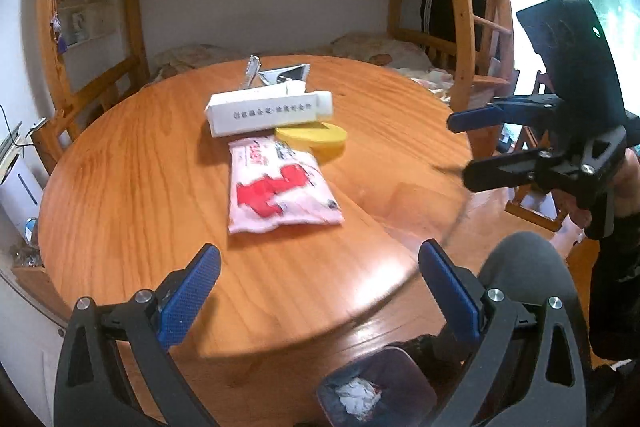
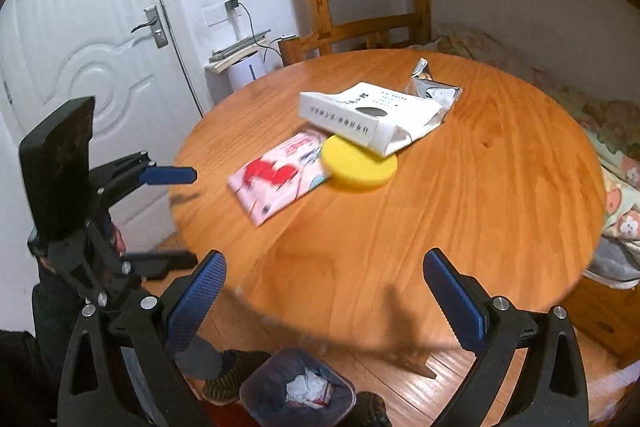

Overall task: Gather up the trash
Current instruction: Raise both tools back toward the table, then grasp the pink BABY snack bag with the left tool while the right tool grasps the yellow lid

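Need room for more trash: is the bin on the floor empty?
No. The bin already holds crumpled white paper.

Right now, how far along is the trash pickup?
Done: crumpled paper already lies in the bin. In hand: nothing; left gripper and right gripper are open and empty. Left on the table: pink packet, white box, yellow lid, foil wrapper.
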